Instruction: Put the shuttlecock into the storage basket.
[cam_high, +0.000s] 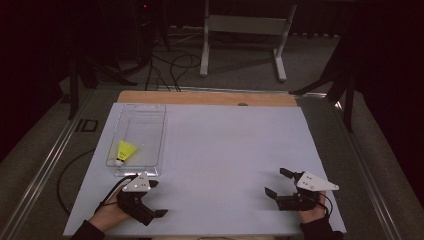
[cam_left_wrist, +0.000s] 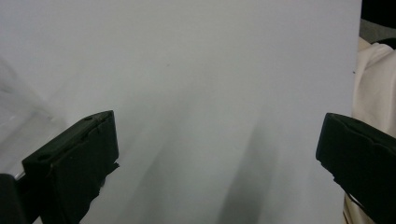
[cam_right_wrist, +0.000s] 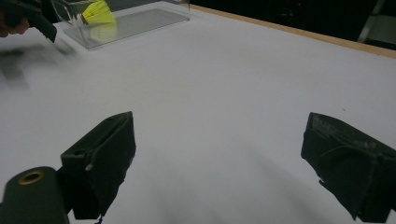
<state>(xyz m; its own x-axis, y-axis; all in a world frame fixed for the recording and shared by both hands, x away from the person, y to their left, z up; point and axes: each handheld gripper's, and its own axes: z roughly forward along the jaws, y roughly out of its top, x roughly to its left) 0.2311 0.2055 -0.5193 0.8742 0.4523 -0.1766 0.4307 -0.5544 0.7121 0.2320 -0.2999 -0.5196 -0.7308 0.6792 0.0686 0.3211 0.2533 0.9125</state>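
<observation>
A white table top (cam_high: 225, 150) is seen in the high view, with a clear tray (cam_high: 160, 135) lying toward ten o'clock on it. Inside the tray, at its near end, a yellow shuttlecock (cam_high: 125, 151) is found. Its long axis is laid roughly from seven to one o'clock, the white cork pointing toward seven and the skirt opening toward one.

The left gripper (cam_high: 150, 207) is held at seven o'clock on the table, just beside the tray's near edge; its jaws are spread wide with nothing between them. The right gripper (cam_high: 277, 185) is held at four o'clock, well apart from the tray, likewise spread and empty.

In the right gripper view, the shuttlecock (cam_right_wrist: 98, 13) and tray (cam_right_wrist: 140, 21) are caught at eleven o'clock. In the left gripper view, bare table (cam_left_wrist: 210, 93) is shown, plus a pale sleeve (cam_left_wrist: 373, 93) at three o'clock.
</observation>
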